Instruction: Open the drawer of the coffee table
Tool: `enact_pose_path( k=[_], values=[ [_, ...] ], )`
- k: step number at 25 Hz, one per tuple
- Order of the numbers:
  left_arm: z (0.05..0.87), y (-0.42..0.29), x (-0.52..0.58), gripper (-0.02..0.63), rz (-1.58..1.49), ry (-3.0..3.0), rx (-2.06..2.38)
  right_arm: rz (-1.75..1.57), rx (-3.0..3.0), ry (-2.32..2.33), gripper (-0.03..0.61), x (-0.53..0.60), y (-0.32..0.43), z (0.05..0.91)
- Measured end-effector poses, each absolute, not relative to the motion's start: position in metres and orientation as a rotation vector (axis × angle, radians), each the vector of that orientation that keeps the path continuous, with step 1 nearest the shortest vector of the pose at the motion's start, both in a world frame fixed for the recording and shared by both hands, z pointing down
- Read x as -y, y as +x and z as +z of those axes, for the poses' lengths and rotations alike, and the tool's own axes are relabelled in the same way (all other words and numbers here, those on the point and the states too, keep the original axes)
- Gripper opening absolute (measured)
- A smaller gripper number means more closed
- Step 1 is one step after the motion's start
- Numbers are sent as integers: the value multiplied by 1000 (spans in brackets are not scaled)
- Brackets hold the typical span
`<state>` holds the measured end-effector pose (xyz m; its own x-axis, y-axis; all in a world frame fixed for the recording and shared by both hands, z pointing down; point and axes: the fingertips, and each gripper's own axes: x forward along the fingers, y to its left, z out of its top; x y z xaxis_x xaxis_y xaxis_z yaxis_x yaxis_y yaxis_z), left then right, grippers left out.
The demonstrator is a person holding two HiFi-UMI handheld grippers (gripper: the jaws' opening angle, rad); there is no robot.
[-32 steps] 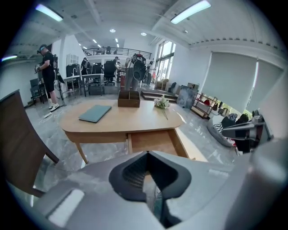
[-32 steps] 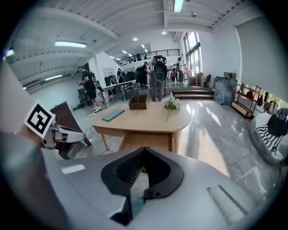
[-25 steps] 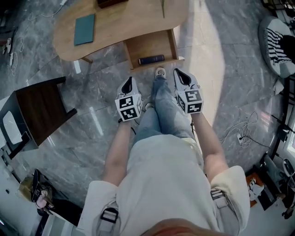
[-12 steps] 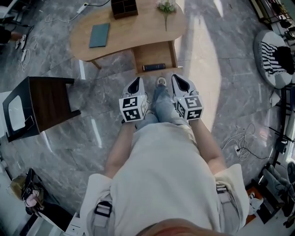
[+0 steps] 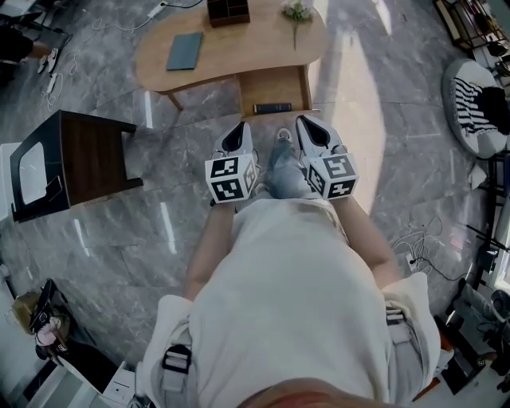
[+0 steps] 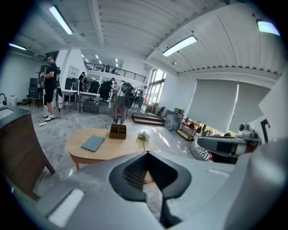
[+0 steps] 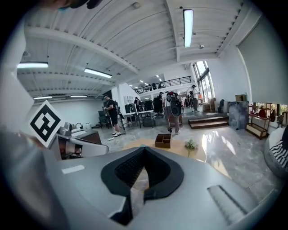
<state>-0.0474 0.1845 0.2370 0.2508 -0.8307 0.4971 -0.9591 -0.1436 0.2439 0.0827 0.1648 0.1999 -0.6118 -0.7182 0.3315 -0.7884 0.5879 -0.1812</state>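
Observation:
The light wooden coffee table (image 5: 231, 56) stands at the top of the head view. Its drawer (image 5: 273, 86) is pulled out toward me, and a dark flat box (image 5: 272, 107) lies at its front. My left gripper (image 5: 237, 131) and right gripper (image 5: 309, 127) hang side by side in front of my body, short of the drawer and touching nothing. Both are shut with nothing between the jaws. In the left gripper view the closed jaws (image 6: 147, 155) point over the table (image 6: 108, 150). In the right gripper view the closed jaws (image 7: 144, 150) cover most of the tabletop (image 7: 200, 155).
On the table lie a teal book (image 5: 185, 50), a dark wooden box (image 5: 228, 9) and a small flower (image 5: 296, 11). A dark side table (image 5: 84, 155) stands at the left. A striped cushion (image 5: 478, 96) and cables (image 5: 422, 235) are at the right. People stand far back (image 6: 50, 87).
Both grippers have risen together, still shut and empty. The view has pulled back, so the table and its open drawer look smaller and farther off.

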Motion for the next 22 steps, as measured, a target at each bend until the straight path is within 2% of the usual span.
enact_pose_path(
  k=[22],
  values=[
    [227,-63,-214,-2,295,2030,1634,446,2632,1235,0,-193,65,189]
  ],
)
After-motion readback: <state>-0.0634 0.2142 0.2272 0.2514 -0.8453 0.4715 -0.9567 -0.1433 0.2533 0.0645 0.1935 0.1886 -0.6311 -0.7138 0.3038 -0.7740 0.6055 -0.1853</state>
